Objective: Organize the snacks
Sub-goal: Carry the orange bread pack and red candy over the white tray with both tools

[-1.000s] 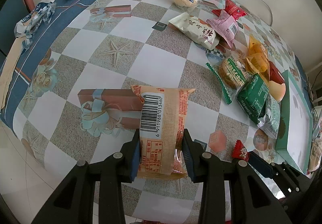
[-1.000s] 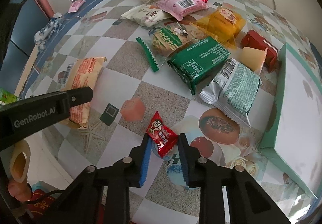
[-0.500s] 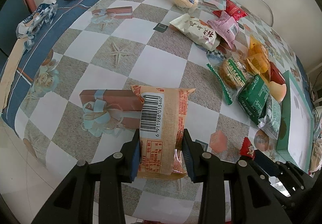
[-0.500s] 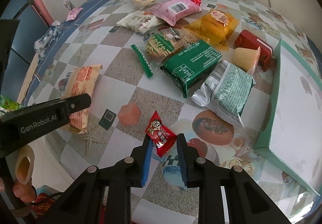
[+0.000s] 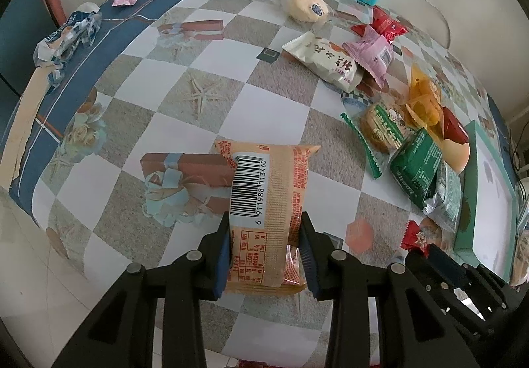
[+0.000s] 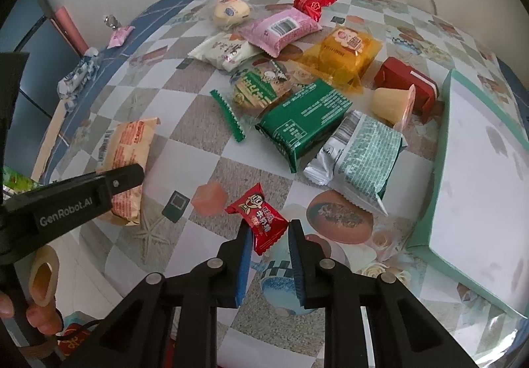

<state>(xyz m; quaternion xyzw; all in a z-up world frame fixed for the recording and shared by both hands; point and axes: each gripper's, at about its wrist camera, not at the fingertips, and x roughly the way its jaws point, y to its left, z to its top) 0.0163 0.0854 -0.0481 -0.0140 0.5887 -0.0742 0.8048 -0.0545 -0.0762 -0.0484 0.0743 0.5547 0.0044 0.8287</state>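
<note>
Orange packet [image 5: 267, 202] clamped in left claw [image 5: 264, 249]; red candy [image 6: 263, 219] in right claw [image 6: 267, 237].

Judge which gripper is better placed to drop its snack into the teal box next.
Right. The right gripper, shut on the small red candy, sits beside the teal box; the left gripper, holding the orange packet, is farther away.

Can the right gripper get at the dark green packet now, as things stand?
Probably not yet. The right gripper has its jaws shut on the red candy, so it is occupied. The path to the dark green packet looks free otherwise.
</note>
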